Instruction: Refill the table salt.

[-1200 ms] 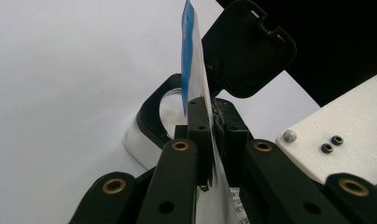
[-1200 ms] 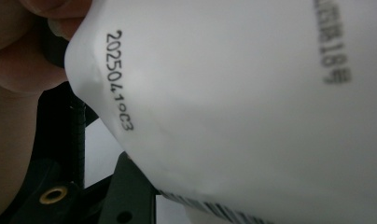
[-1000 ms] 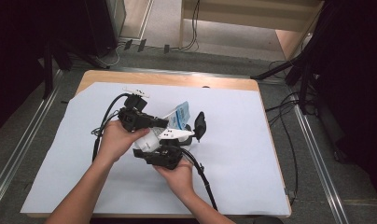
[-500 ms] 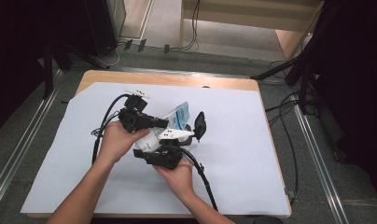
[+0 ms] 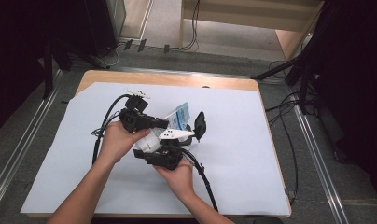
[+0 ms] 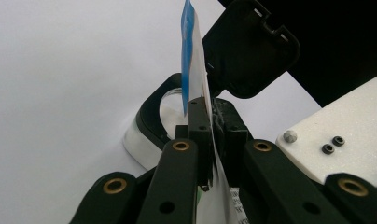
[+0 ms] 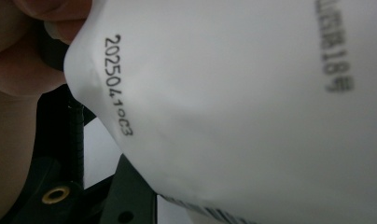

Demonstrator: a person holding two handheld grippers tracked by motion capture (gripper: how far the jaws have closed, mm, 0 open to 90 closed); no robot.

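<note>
Left gripper (image 5: 165, 124): its jaws are pressed together on the white and blue packet (image 5: 179, 115), the thin sheet standing edge-on between them in the left gripper view (image 6: 210, 135).
Right gripper (image 5: 184, 140): the packet's white face (image 7: 233, 107) covers its camera; whether its jaws are spread or pinching cannot be told.
Packet: held off the white sheet (image 5: 252, 154) covering the table, between the two grippers, near the sheet's middle; printed digits run along its edge.
Around the packet: a black hinged case (image 5: 199, 125) stands just to its right with its lid raised; in the left gripper view the lid (image 6: 252, 46) rises right behind the packet.
Left hand (image 5: 117, 140): wraps its gripper left of the packet.
Right hand (image 5: 177, 175): grips from below, nearer the person.
</note>
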